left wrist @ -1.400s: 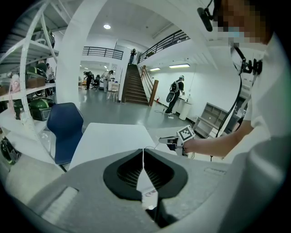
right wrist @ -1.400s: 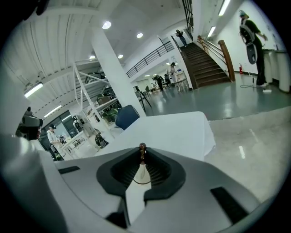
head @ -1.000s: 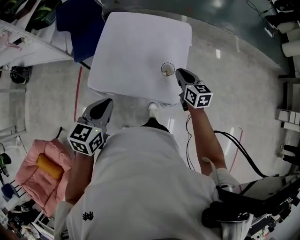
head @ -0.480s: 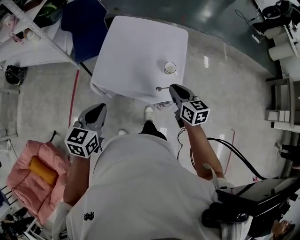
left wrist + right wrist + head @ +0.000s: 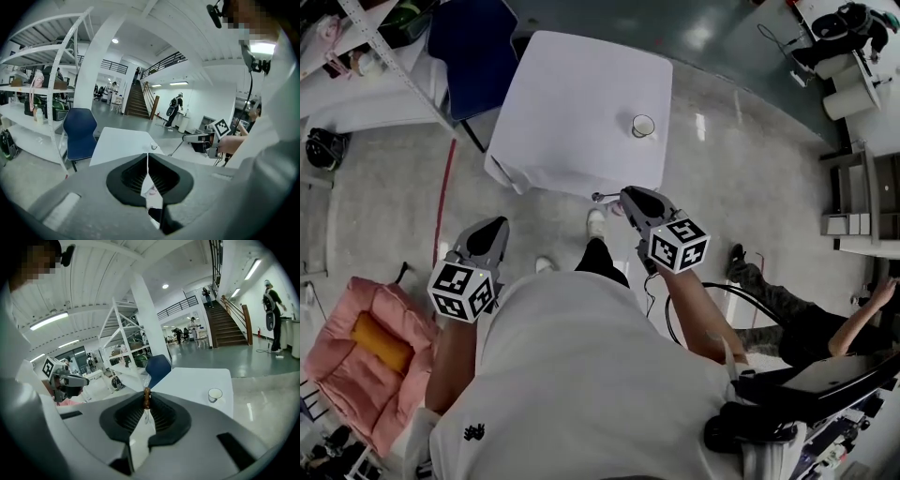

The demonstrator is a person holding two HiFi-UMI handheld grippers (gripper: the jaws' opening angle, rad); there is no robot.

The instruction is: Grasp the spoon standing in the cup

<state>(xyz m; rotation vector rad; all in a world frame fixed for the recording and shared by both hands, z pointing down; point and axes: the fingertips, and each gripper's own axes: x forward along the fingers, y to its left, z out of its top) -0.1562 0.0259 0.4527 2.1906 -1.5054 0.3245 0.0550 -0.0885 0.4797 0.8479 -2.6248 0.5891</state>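
A white cup point(image 5: 643, 126) stands near the right edge of the white table point(image 5: 572, 103), with nothing in it. My right gripper point(image 5: 624, 197) hangs off the table's near edge, shut on the spoon point(image 5: 602, 197), whose bowl points left. In the right gripper view the spoon's brown handle end point(image 5: 146, 398) sits pinched between the jaws, and the cup point(image 5: 215, 394) is off to the right. My left gripper point(image 5: 492, 230) is low on the left, over the floor, shut and empty. From the left gripper view I see the cup point(image 5: 153, 147), the spoon point(image 5: 176, 149) and the right gripper point(image 5: 202, 138).
A blue chair point(image 5: 469, 42) stands at the table's far left corner. Metal shelving point(image 5: 366, 66) runs along the left. A pink cushioned bag point(image 5: 361, 337) lies on the floor at the lower left. A person point(image 5: 806, 319) sits on the floor at the right, near cables.
The right gripper has drawn back from the cup toward the body, taking the spoon out with it. The cup now stands without the spoon. The left gripper has barely moved.
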